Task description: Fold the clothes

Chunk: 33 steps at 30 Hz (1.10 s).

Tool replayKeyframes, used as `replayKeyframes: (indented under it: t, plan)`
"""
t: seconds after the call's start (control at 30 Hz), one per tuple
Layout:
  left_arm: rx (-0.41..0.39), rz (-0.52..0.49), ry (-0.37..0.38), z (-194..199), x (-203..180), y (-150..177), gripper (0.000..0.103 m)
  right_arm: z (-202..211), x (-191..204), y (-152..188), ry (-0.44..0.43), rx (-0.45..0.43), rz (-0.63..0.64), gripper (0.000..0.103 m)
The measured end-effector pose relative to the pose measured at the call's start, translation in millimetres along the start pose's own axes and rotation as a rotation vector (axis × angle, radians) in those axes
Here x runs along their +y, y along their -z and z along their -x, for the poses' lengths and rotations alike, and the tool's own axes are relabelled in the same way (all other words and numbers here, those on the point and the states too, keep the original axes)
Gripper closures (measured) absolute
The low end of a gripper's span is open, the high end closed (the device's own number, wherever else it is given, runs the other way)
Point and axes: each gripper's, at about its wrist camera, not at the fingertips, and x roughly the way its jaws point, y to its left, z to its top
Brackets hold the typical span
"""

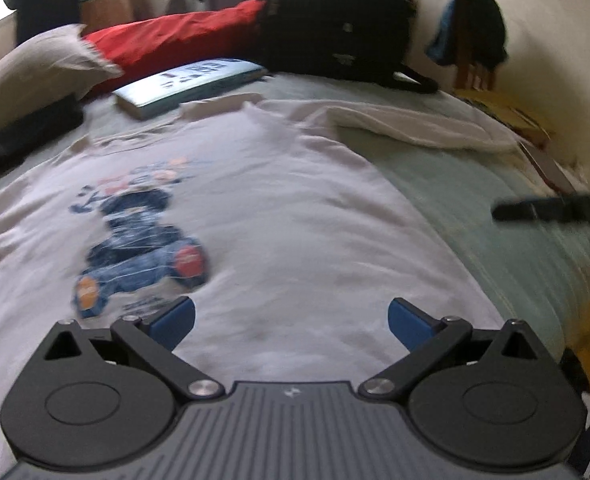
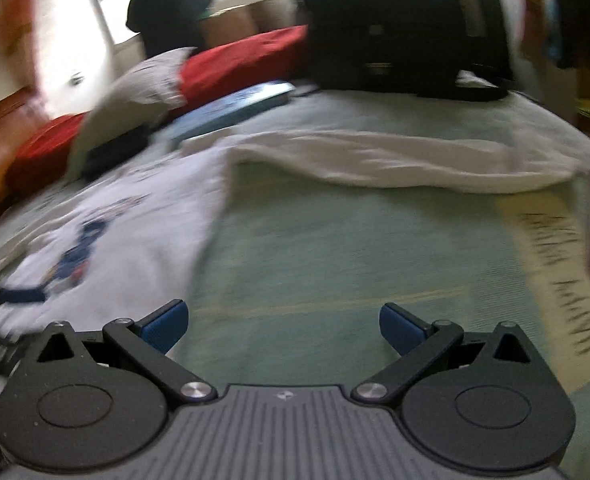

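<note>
A white T-shirt [image 1: 279, 208] with a blue printed figure lies spread flat on the pale green bedspread [image 1: 495, 216]. One sleeve stretches to the far right [image 1: 407, 124]. My left gripper [image 1: 291, 324] hovers open over the shirt's lower hem, with nothing between its blue pads. In the right wrist view the same shirt [image 2: 127, 240] lies to the left, its sleeve [image 2: 395, 160] running across the far side. My right gripper [image 2: 281, 326] is open above bare bedspread [image 2: 335, 256], just right of the shirt's edge. Part of the right gripper [image 1: 555, 210] shows at the left view's right edge.
At the head of the bed lie a blue-green book [image 1: 191, 84], a grey pillow [image 1: 35, 68], a red cushion [image 1: 167, 40] and a black backpack [image 1: 335, 20]. A small black case [image 1: 35, 132] rests by the pillow. Papers [image 1: 511, 116] lie along the wall on the right.
</note>
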Motion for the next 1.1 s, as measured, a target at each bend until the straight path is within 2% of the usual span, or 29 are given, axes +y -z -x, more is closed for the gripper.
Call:
replayKeyframes:
  t: [0.1,0.23,0.33,0.47,0.6,0.7,0.83,0.97,1.1]
  plan:
    - [0.013,-0.026,0.002,-7,-6,1,0.001,-4,-22,-7,0.033,0.003,-0.038,0.000]
    - [0.018,-0.019,-0.006,-11,-3,1,0.001,-10,-34,-20,0.016,-0.004,-0.055,0.000]
    - [0.002,-0.008,-0.049,-11,5,-2,0.001,-20,-30,-40,0.012,-0.015,-0.004,0.000]
    - [-0.004,0.006,-0.106,-13,19,-4,0.001,-44,-16,-84,0.045,-0.040,0.110,0.000]
    - [0.007,0.047,-0.115,-18,33,-3,0.001,-72,-3,-130,0.081,-0.055,0.213,0.000]
    - [0.011,0.066,-0.096,-22,39,-1,0.001,-113,0,-165,0.150,-0.003,0.229,0.000]
    - [0.000,0.057,-0.090,-25,39,1,0.001,-170,-8,-195,0.208,0.130,0.169,0.000]
    - [-0.011,0.057,-0.080,-25,40,3,0.001,-204,-8,-195,0.224,0.248,0.145,0.000]
    - [-0.023,0.059,-0.073,-25,41,5,0.001,-191,11,-173,0.155,0.240,0.206,0.000]
